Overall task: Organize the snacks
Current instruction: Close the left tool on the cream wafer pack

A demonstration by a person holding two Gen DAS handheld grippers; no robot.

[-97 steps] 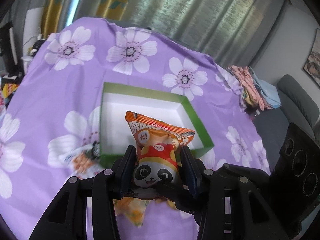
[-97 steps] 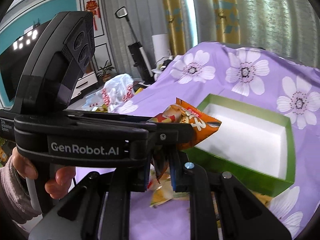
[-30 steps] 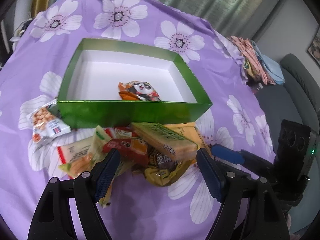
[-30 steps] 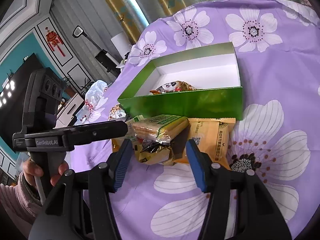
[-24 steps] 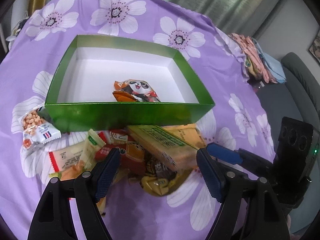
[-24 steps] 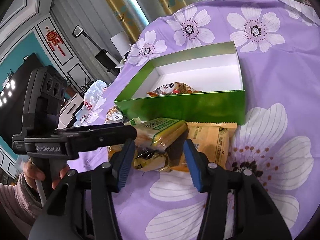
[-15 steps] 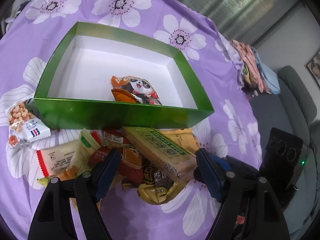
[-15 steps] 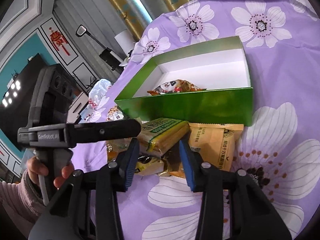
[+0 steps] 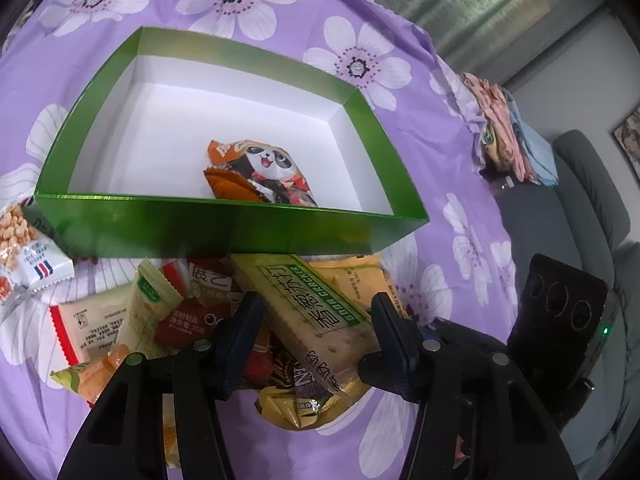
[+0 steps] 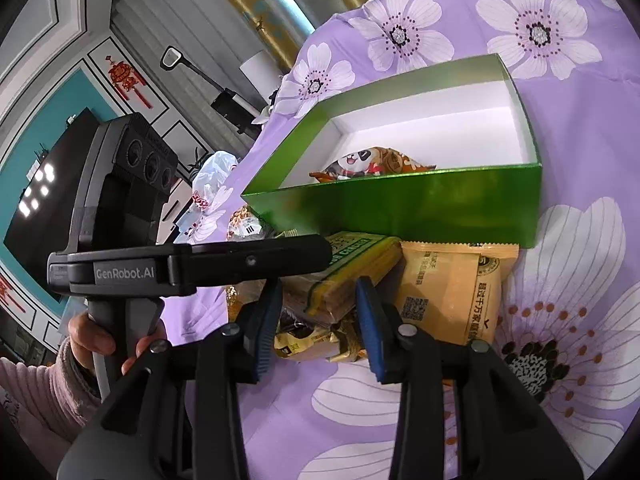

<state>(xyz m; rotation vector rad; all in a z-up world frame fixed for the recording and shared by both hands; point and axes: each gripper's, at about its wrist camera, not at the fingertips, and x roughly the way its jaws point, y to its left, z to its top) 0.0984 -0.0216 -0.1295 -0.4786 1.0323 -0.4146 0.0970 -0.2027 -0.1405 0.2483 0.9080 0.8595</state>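
Green box [image 9: 224, 224] wall just behind snack pile [image 9: 168, 312]; both tools, left [image 9: 316, 330], right [image 10: 318, 318], agape, empty, straddling cracker pack [image 9: 304, 304].

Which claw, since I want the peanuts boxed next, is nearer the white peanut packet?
Left. The left claw is open over the snack pile, with the white peanut packet to its left. The right claw works the pile's opposite side, farther away.
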